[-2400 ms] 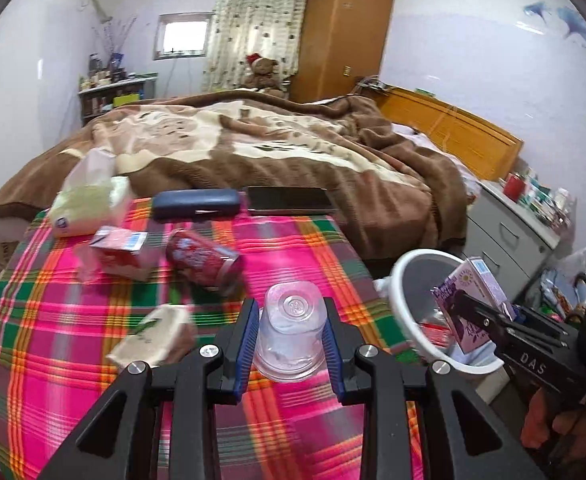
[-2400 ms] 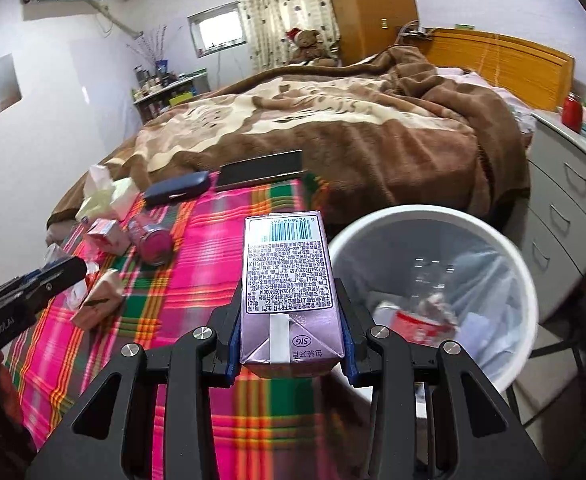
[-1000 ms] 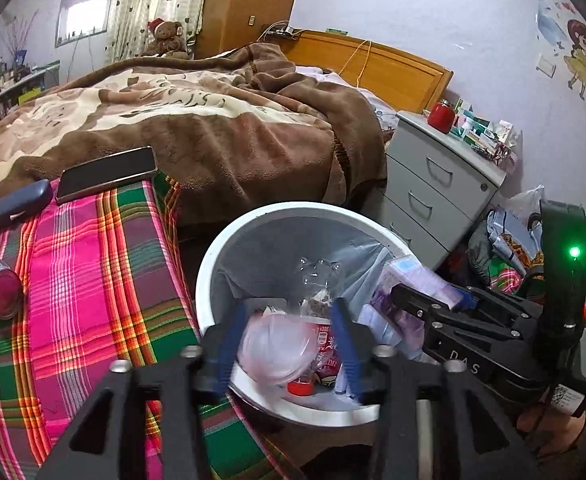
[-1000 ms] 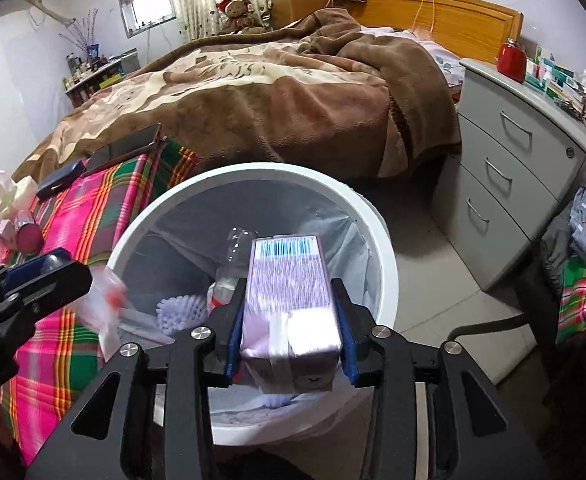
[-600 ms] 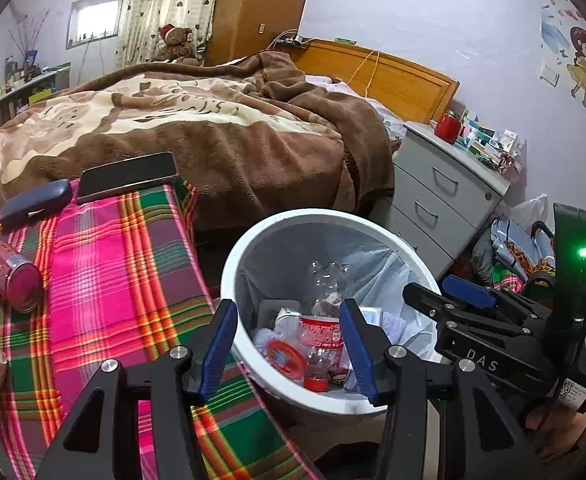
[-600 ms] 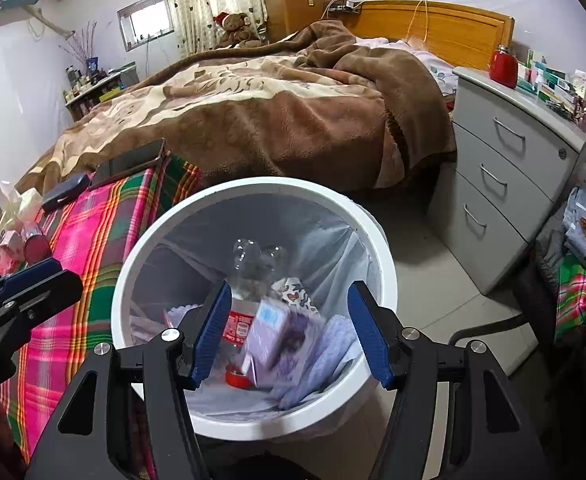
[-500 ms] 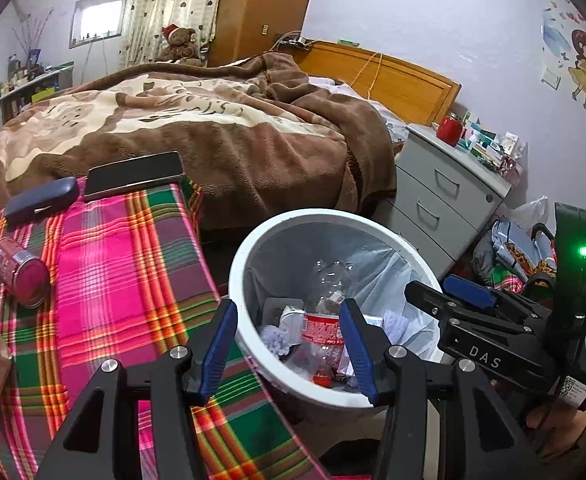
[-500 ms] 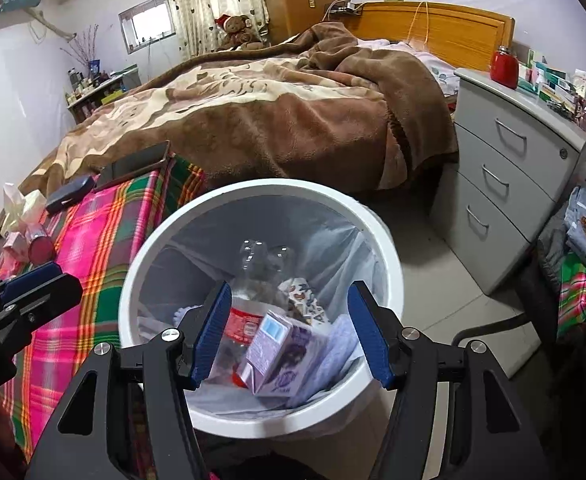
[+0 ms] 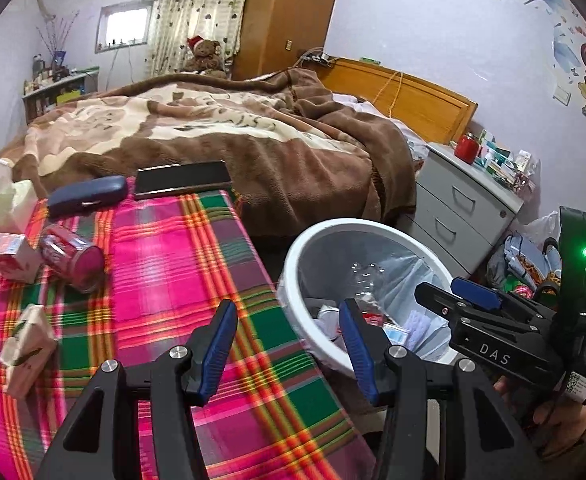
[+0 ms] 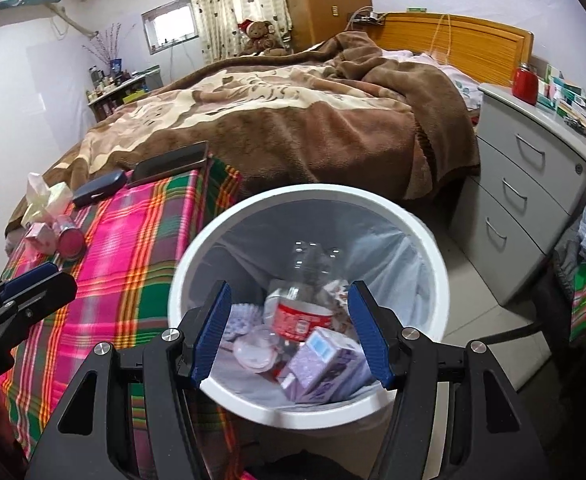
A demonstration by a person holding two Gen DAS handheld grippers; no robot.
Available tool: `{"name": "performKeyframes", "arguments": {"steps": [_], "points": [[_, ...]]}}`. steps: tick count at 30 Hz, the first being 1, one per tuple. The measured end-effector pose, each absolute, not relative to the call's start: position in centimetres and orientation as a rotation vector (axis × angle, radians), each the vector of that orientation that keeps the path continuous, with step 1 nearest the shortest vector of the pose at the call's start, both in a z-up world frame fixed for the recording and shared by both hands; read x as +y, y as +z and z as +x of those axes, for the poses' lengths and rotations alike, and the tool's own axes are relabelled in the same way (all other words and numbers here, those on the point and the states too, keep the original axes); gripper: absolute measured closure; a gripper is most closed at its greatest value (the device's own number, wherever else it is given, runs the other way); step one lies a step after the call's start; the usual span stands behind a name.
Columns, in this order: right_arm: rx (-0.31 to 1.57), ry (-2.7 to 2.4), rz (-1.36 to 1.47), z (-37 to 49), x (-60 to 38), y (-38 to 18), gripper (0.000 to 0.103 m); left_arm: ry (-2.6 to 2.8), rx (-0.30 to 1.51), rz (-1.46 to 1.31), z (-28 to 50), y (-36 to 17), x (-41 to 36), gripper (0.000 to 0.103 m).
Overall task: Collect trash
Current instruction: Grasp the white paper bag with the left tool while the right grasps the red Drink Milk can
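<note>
The pink can [image 9: 73,258] lies on its side near the worktop's [image 9: 165,264] far left edge, long axis running toward the far left corner, with a small carton [image 9: 11,256] touching it and a crumpled carton [image 9: 27,344] nearer on the left edge. All lie left of the left tongs [image 9: 287,344], which stand wide and empty, the nearer pair. The right tongs [image 10: 289,332], wide after just opening, hang empty over the bin [image 10: 433,264] off the worktop's right edge; the purple carton [image 10: 325,368] lies inside.

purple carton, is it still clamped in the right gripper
No, the purple carton lies inside the white bin, and the right gripper is open and empty above it.
</note>
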State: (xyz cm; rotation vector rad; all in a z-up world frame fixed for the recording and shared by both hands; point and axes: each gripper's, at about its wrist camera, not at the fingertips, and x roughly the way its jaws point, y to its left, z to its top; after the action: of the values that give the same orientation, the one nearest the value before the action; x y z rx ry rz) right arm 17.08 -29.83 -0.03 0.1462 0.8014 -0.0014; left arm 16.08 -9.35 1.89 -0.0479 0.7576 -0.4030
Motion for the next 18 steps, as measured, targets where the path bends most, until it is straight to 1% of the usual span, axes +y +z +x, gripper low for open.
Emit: {"name": "performKeyframes", "arguments": {"steps": [10, 11, 12, 13, 18], "points": [[0.773, 0.094, 0.126, 17.3, -26.1, 0.4, 0.041, -0.307, 0.739, -0.04, 15.0, 1.7, -4.1, 0.05], [0.771, 0.104, 0.123, 17.4, -25.7, 0.4, 0.041, -0.293, 0.739, -0.038, 14.9, 1.6, -3.5, 0.048], [0.772, 0.113, 0.119, 17.5, -25.2, 0.4, 0.041, -0.278, 0.74, -0.043, 14.9, 1.5, -2.7, 0.043], [0.773, 0.117, 0.115, 17.6, -24.8, 0.4, 0.041, -0.266, 0.741, -0.055, 15.0, 1.4, -1.9, 0.042], [0.783, 0.16, 0.098, 18.3, -22.6, 0.1, 0.041, -0.206, 0.755, -0.107, 15.3, 1.1, 2.1, 0.041]]}}
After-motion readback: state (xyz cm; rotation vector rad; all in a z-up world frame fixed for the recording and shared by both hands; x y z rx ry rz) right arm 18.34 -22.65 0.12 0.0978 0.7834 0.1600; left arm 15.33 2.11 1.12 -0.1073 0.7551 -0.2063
